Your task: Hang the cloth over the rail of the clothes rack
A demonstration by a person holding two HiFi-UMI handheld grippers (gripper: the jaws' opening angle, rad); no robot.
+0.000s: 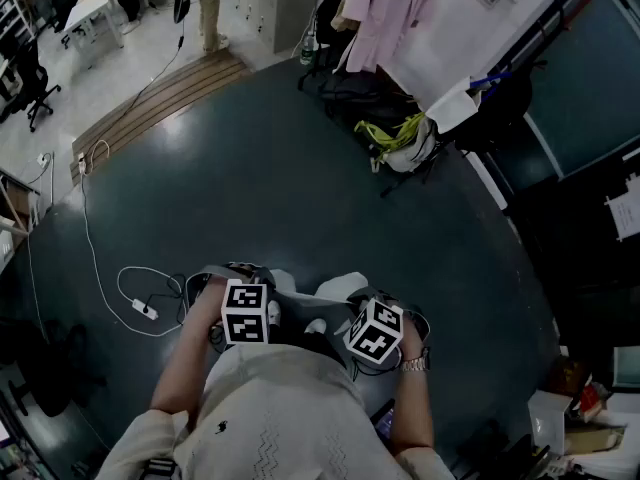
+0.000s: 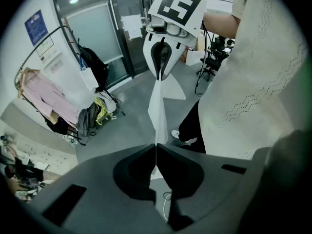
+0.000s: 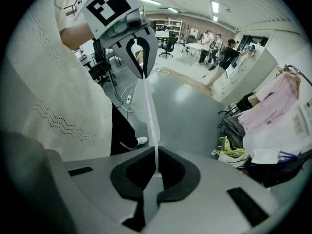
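The white cloth (image 2: pixel 157 112) is off the rack, held up in front of the person's body and strung between the two claws. The left claw (image 2: pixel 156 151) is closed on one edge of it, with the fabric running up out of the slit between its pads. The right claw (image 3: pixel 156 165) is clamped the same way on the opposite edge. Each grip takes only a thin fold of fabric. In the head view the cloth is mostly hidden behind the marker cubes, so I can't say how much of it hangs slack below.

The clothes rack (image 2: pixel 46 35) stands well apart from the person, across a stretch of dark floor (image 1: pixel 280 188). A pink shirt (image 1: pixel 385 13) already hangs from it, and bags (image 1: pixel 405 140) are heaped at its foot.

The weakest point looks like the grips: with so little fabric pinched, a tug or a snag on the rail could pull an edge free and drop the cloth. The shirt takes up rail space, so the cloth may bunch against it or land lopsided and slide off. The bags could keep the person from stepping close, forcing a long reach. A white cable (image 1: pixel 130 290) lies looped on the floor to the person's left, which is a trip risk if the walk drifts that way.
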